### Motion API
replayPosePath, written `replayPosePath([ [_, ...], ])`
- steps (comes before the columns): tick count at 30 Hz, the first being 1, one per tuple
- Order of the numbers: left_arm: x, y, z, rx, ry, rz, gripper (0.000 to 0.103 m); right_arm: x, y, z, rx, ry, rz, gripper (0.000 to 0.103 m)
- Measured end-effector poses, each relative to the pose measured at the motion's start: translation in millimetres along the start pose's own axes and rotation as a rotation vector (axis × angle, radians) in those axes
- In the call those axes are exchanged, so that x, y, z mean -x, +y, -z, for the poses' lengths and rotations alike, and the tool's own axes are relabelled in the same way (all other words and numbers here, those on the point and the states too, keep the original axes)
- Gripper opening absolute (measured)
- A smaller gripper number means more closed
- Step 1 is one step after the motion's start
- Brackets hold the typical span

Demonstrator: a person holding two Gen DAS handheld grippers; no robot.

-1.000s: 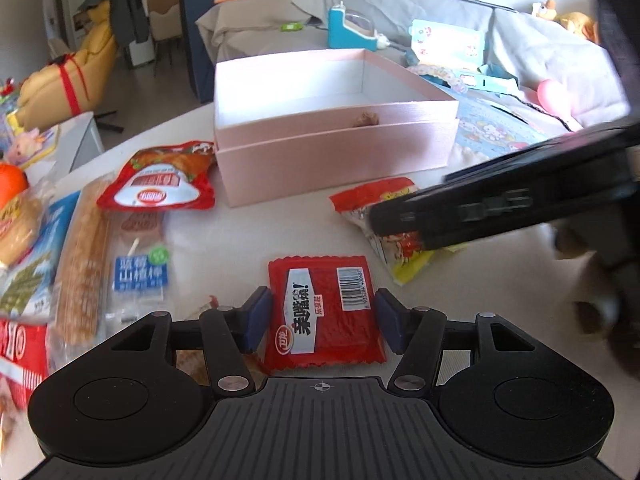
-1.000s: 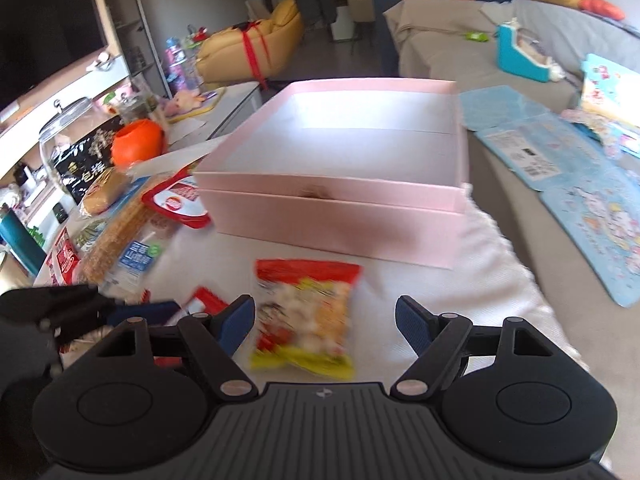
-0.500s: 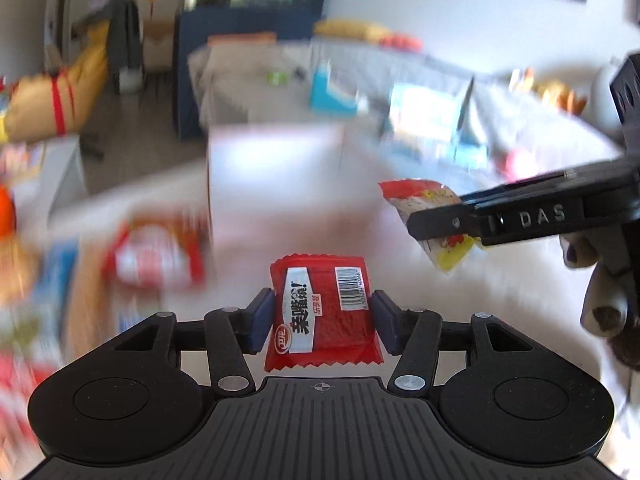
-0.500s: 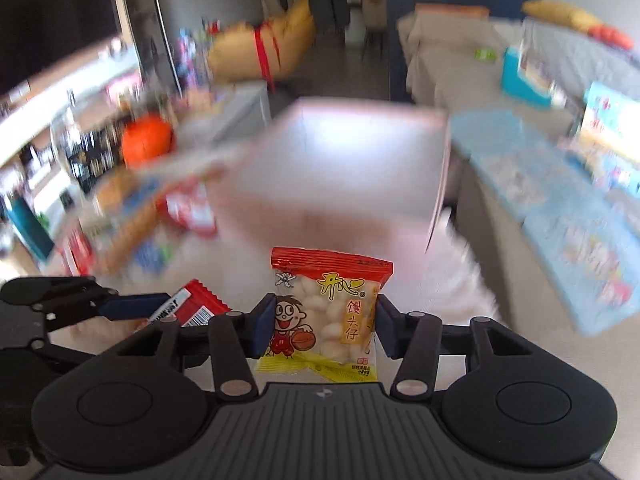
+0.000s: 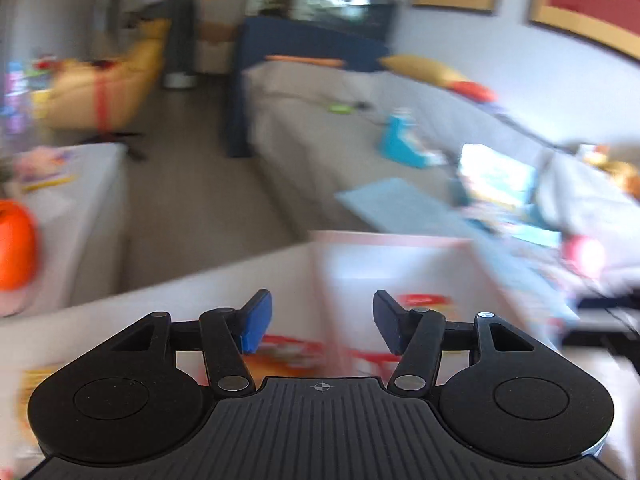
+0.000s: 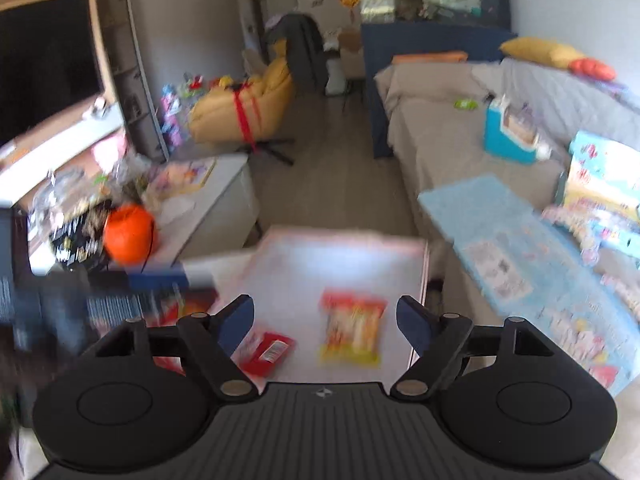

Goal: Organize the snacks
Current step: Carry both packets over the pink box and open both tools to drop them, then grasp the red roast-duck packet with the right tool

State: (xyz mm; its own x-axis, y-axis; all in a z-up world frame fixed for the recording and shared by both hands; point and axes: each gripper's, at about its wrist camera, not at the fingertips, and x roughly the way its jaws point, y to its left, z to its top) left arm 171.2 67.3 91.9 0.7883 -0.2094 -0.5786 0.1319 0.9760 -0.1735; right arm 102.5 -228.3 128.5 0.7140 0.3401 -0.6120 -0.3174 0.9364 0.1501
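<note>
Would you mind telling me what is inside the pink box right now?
In the right wrist view, the pink box holds a yellow-and-red snack packet and a red packet. Its near end is hidden behind the claw body, and motion blur obscures finer detail.

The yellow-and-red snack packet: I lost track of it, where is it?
In the right wrist view, the yellow-and-red snack packet lies inside the pink box, toward its right wall, with the red packet to its left.

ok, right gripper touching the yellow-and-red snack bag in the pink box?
Apart. The right wrist view shows the right gripper open, jaws just opening, and the yellow-and-red snack bag lying below in the pink box, clear of both pads.
</note>
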Motion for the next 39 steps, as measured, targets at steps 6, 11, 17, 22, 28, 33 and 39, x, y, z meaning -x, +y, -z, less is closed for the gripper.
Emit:
replayPosePath([
  [6,-55,29,21,0.001,0.131,-0.077,0.061,-20,16,47,0.026,0.086,-0.061,0.079],
  [11,-67,26,38,-0.063,0.168,-0.064,0.066,-28,48,71,0.105,0.132,-0.1,0.079],
  [17,-20,29,68,-0.027,0.173,0.008,0.065,-23,72,90,0.203,0.149,-0.123,0.079],
  [22,33,46,90,0.113,0.126,0.026,0.052,-32,90,91,0.157,0.169,-0.179,0.079],
  [28,98,67,99,0.169,0.077,-0.127,0.052,-75,120,78,0.005,0.228,-0.213,0.079],
  [33,123,57,119,0.05,0.117,-0.221,0.052,-124,157,71,0.031,0.27,-0.142,0.09],
  [39,134,55,139,0.065,0.148,-0.212,0.052,-116,183,82,0.162,0.261,-0.15,0.084],
])
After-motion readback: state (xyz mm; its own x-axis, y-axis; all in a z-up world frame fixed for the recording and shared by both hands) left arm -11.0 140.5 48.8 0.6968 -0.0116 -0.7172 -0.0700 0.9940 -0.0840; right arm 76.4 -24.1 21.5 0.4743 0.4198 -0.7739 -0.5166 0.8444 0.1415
